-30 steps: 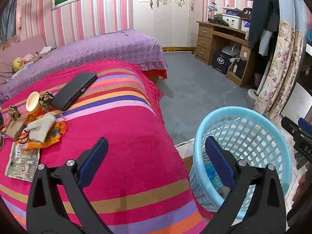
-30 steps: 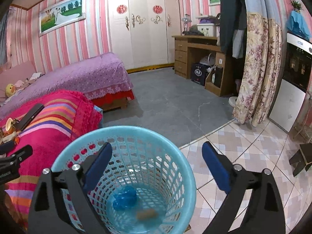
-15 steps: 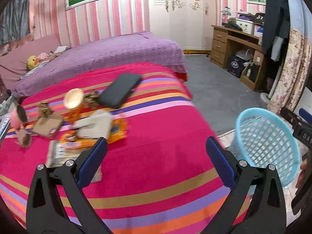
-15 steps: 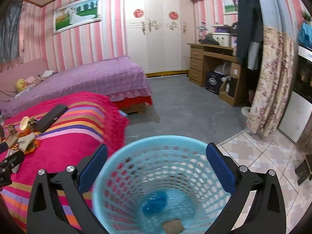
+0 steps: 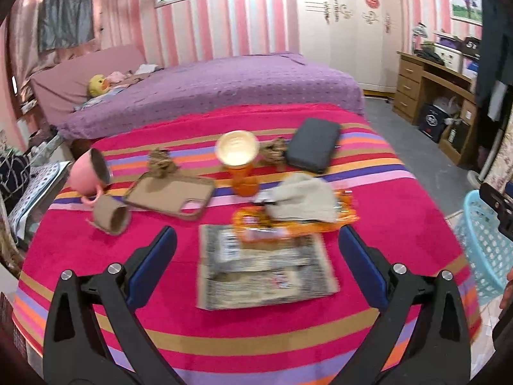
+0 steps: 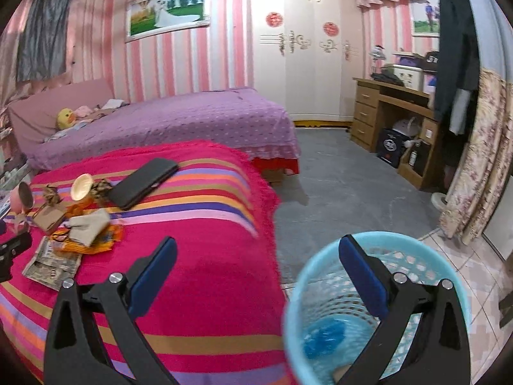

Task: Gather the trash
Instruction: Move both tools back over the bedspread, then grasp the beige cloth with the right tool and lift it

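Note:
On the striped blanket lies a printed paper sheet, and my left gripper hovers open just above its near edge. Behind the sheet are an orange wrapper under a beige crumpled wad, an orange cup, a cardboard tube and crumpled brown paper. The blue mesh basket stands on the floor by the bed with blue trash inside. My right gripper is open and empty between bed edge and basket.
A brown phone case, pink mug and black phone also lie on the blanket. A purple bed sits behind, with a wooden desk and floral curtain to the right. Grey floor lies beyond the basket.
Both grippers swung left. The left one went from beside the basket to over the trash pile on the bed. The right one left the basket's mouth, which now sits at lower right.

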A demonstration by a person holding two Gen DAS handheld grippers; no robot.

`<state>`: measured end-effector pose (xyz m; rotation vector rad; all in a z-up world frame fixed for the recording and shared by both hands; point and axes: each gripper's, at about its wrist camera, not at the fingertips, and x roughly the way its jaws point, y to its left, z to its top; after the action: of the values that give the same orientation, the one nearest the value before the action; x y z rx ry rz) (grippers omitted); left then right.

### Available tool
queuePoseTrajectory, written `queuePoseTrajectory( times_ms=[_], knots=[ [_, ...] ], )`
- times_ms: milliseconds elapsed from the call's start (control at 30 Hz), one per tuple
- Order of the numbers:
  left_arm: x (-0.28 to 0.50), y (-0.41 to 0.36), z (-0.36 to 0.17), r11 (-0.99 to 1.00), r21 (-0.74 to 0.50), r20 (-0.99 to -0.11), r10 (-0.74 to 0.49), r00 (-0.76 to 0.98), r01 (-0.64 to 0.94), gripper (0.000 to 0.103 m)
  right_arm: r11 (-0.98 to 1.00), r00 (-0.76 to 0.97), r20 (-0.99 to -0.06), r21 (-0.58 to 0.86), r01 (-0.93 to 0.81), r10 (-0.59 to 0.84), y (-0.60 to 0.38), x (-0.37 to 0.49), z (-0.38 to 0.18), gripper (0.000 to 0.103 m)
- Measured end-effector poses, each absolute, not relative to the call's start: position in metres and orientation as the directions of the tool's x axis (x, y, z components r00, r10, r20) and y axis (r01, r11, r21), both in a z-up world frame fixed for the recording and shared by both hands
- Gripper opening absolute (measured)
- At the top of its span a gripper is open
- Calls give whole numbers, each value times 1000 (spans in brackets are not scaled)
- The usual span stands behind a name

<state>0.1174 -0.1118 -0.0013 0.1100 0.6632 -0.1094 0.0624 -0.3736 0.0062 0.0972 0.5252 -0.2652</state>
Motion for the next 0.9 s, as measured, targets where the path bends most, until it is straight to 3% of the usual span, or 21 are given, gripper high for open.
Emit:
queuePoseTrajectory(
  times_ms=[900],
  knots=[
    [150,17,-38,1000,19,-680,22,733,-12,97,990,821,-554,-74,120,-140,-259,131,-11,98]
  ],
)
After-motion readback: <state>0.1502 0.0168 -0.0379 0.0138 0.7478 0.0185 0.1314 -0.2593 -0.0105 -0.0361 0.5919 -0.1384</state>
